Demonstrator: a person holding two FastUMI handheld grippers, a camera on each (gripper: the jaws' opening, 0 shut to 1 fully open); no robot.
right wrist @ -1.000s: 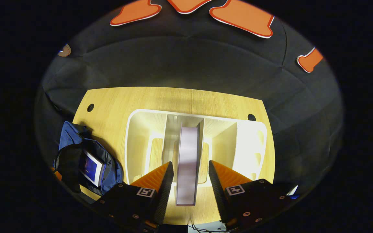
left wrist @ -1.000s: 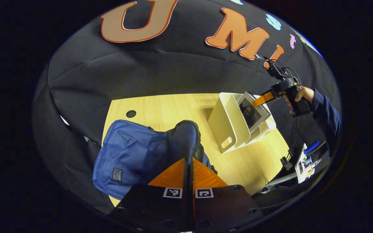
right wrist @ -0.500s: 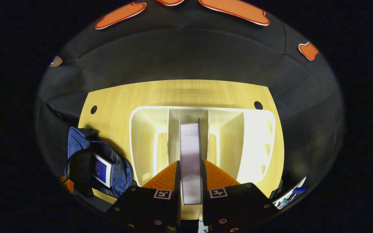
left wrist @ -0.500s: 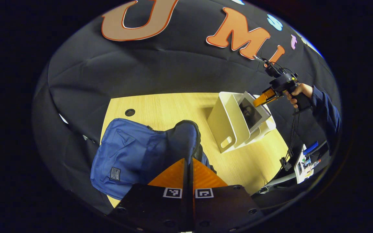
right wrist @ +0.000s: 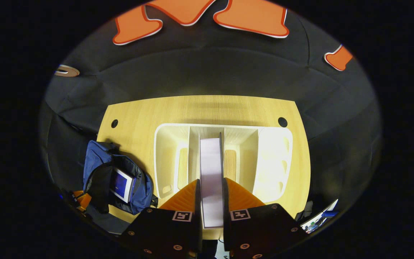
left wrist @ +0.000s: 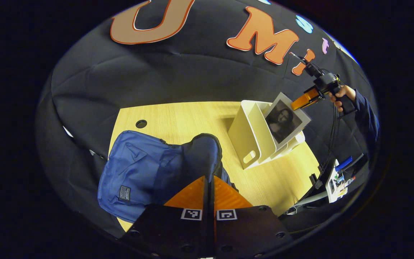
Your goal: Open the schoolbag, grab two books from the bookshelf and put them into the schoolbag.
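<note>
Clamping the 2nd book [right wrist: 211,169] edge-on, the right gripper [right wrist: 212,201] holds it partly raised from the bookshelf's [right wrist: 277,158] middle slot, frame centre. Schoolbag [right wrist: 119,180] gapes at lower left w/ one book inside; carry goes that way. Left gripper [left wrist: 209,187] pinches the bag's flap [left wrist: 201,154], fingers together.

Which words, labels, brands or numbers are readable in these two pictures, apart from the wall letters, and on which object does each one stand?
No text is legible.
Patch on the blue schoolbag, left gripper view: has lettering, too small to read.
Cover of the book held by the right gripper: a portrait picture, no readable title.
Cover of the book inside the schoolbag, right gripper view: blurred.
Square markers on the left gripper: patterns, not words.
</note>
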